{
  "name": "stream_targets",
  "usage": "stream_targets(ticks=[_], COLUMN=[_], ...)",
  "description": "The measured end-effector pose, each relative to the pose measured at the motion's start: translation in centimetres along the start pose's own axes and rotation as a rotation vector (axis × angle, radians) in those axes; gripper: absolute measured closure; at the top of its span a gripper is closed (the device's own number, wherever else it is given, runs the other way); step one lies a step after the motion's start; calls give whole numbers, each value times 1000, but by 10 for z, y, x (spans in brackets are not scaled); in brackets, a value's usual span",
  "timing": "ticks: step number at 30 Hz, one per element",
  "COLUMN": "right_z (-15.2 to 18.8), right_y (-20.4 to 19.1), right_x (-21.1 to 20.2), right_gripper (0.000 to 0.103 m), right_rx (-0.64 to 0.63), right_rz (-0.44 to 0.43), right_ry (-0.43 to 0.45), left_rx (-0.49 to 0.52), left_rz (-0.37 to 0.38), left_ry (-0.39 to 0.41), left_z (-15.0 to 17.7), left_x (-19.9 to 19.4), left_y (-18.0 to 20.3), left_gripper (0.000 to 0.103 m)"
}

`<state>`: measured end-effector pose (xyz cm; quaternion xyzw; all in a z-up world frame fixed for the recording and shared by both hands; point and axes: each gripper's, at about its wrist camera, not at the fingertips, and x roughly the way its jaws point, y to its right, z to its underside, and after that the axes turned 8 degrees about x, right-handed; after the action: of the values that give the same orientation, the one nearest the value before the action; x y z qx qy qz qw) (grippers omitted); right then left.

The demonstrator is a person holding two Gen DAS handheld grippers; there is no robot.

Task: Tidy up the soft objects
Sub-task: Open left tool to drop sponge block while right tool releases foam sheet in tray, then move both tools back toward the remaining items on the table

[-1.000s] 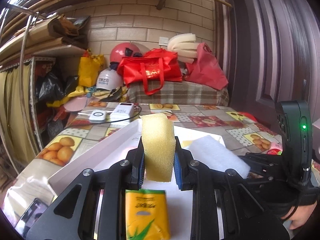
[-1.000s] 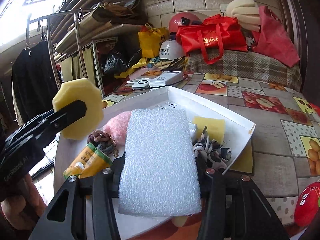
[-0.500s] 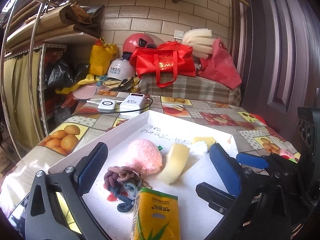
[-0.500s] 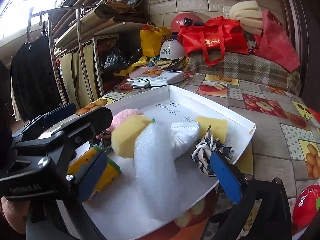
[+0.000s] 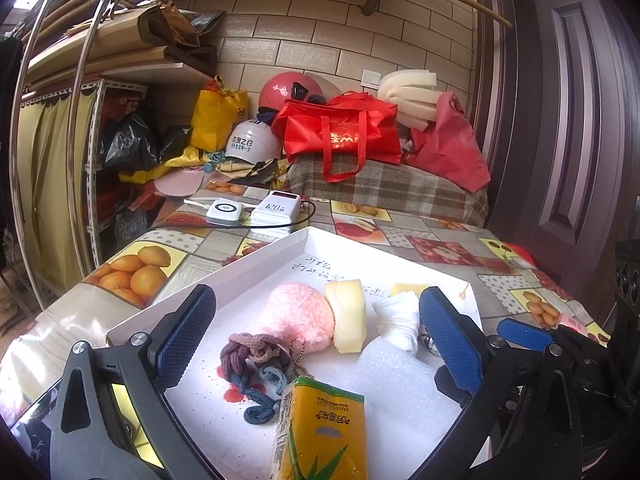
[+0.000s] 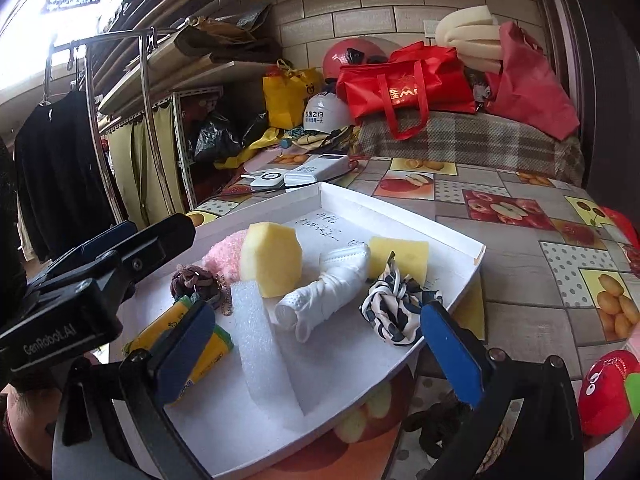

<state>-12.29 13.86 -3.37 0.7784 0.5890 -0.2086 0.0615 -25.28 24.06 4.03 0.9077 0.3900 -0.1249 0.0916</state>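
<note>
A white tray (image 5: 256, 250) (image 6: 404, 208) holds soft things. A yellow sponge (image 5: 346, 320) (image 6: 272, 258) leans on a pink fluffy ball (image 5: 298, 316) (image 6: 224, 250). A white foam block (image 5: 396, 384) (image 6: 264, 344) lies in the tray's near part. Also there are a white sock (image 6: 328, 288), a second yellow sponge (image 6: 400, 254), a black-and-white scrunchie (image 6: 394, 306), a braided hair tie (image 5: 256, 364) and a yellow tissue pack (image 5: 320, 432). My left gripper (image 5: 316, 340) is open and empty above the tray. My right gripper (image 6: 320, 356) is open and empty above the foam block.
The table has a fruit-print cloth (image 6: 520, 216). Two white power banks (image 5: 256, 208) with a cable lie behind the tray. Red bags (image 5: 340, 132), helmets and foam stand at the back. A red toy (image 6: 604, 392) lies at the right. A metal rack (image 6: 148, 120) stands to the left.
Both grippers opened. The left let go of the yellow sponge, which now leans on the pink ball. The right let go of the white foam block, which now lies in the tray.
</note>
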Motion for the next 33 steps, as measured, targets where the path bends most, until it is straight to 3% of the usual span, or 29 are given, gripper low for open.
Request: stream_targets(ticks=[7, 10, 18, 22, 27, 33], right_z=[9, 13, 27, 28, 33, 39], right_y=[9, 14, 7, 44, 94, 145], right_x=[-6, -21, -73, -90, -128, -156], right_gripper=[0, 0, 0, 0, 0, 0], right_rx=[40, 54, -73, 24, 78, 127], right_rz=[-18, -18, 11, 58, 206, 291], right_ry=[-61, -32, 50, 58, 112, 54], left_rx=[10, 28, 139, 173, 192, 248], left_rz=[-8, -10, 26, 59, 101, 248], left_ry=[2, 1, 10, 13, 17, -3], left_z=[0, 1, 5, 7, 7, 10], left_x=[-3, -8, -22, -26, -30, -34], left_y=[2, 8, 43, 53, 61, 87], left_gripper=[0, 0, 0, 0, 0, 0])
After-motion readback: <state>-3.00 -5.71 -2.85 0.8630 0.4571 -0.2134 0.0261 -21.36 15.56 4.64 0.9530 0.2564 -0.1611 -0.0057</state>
